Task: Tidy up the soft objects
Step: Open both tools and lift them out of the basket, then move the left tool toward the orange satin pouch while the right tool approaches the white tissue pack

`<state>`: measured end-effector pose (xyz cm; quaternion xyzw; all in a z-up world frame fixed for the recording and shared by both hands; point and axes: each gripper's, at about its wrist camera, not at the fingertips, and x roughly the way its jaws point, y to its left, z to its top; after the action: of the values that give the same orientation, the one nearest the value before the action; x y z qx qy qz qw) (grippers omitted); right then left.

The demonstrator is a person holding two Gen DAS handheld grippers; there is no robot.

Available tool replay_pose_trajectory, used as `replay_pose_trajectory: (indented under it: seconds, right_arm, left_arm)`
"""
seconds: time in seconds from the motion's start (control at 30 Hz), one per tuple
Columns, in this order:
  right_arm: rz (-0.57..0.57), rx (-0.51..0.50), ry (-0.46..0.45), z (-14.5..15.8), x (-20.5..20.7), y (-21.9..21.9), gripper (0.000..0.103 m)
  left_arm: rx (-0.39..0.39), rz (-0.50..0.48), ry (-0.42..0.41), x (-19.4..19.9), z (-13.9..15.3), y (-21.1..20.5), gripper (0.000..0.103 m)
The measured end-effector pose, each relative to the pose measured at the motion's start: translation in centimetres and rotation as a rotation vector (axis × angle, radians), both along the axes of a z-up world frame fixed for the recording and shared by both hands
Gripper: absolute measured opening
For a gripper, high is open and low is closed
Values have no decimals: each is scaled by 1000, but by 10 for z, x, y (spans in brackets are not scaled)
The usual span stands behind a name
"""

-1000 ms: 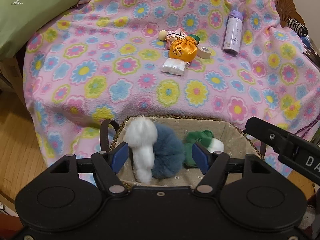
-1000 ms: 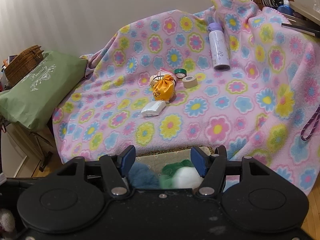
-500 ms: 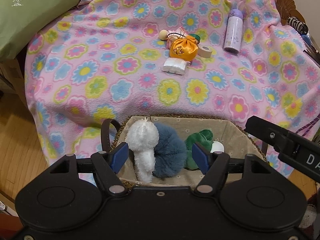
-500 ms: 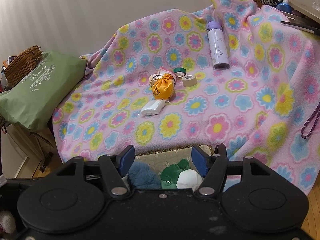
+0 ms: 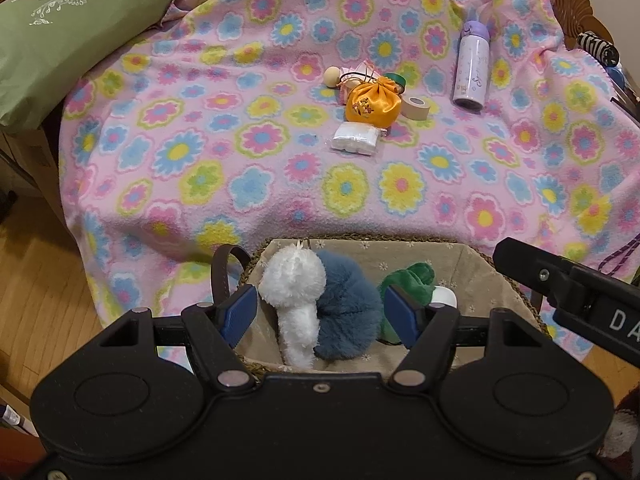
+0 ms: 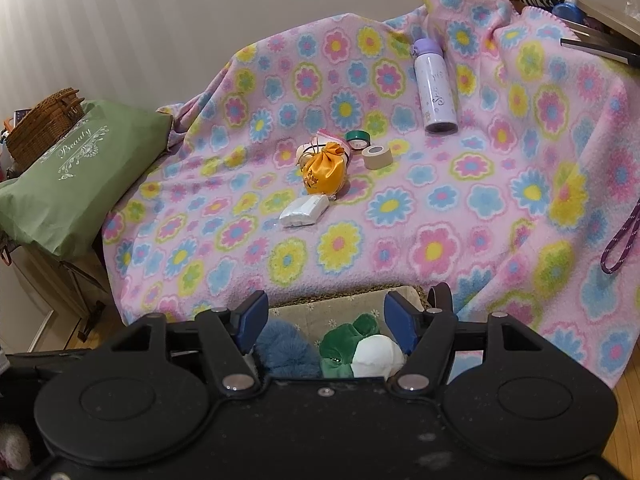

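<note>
Two grippers hang over the lined basket (image 5: 472, 264): left gripper (image 5: 324, 314) part open, empty; right gripper (image 6: 326, 322) empty, jaws just widening. Inside the basket lie a white plush (image 5: 294, 280), blue plush (image 5: 348, 304) and green plush (image 6: 340, 344). Beyond it, on the floral blanket (image 5: 200, 140), sits an orange pouch (image 5: 372, 106).

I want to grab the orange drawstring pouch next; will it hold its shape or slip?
The orange pouch looks like shiny satin, so the fingers may slip on it. It bulges roundly, so it probably squashes and might roll if nudged. The cinched neck looks the surest place to pinch.
</note>
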<state>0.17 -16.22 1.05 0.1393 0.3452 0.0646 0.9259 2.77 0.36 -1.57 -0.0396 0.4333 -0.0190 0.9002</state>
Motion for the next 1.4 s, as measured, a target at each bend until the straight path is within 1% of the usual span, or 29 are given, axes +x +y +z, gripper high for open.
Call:
replay_pose_trajectory:
  seconds: [0.3, 0.4, 0.43, 0.53, 0.63, 0.73, 0.87, 1.0, 1.17, 1.3, 1.4]
  right_arm:
    - [13, -12, -6, 1, 3, 0, 66]
    - [24, -69, -32, 4, 8, 3, 68]
    - [31, -91, -45, 6, 10, 4, 70]
    - [55, -109, -66, 12, 19, 3, 72]
    - [68, -132, -81, 18, 32, 2, 74]
    - [81, -154, -93, 23, 47, 0, 77]
    - [98, -176, -79, 21, 70, -2, 78]
    - [120, -200, -73, 18, 92, -2, 78]
    - [117, -245, -83, 15, 123, -6, 78]
    - [113, -288, -80, 11, 146, -12, 78]
    - [102, -326, -53, 2, 162, -16, 78]
  left_arm:
    - [27, 3, -38, 1, 6, 0, 66]
    - [46, 5, -64, 5, 10, 1, 66]
    - [57, 7, -74, 6, 11, 2, 67]
    - [92, 7, -101, 16, 15, 4, 67]
    - [122, 15, -129, 29, 20, 9, 71]
    - [139, 22, -146, 42, 24, 13, 72]
    - [166, 25, -160, 61, 24, 16, 72]
    - [195, 23, -183, 77, 20, 19, 72]
    - [281, 25, -199, 100, 11, 23, 72]
    - [316, 37, -197, 116, 6, 30, 72]
    - [352, 58, -201, 127, 1, 35, 72]
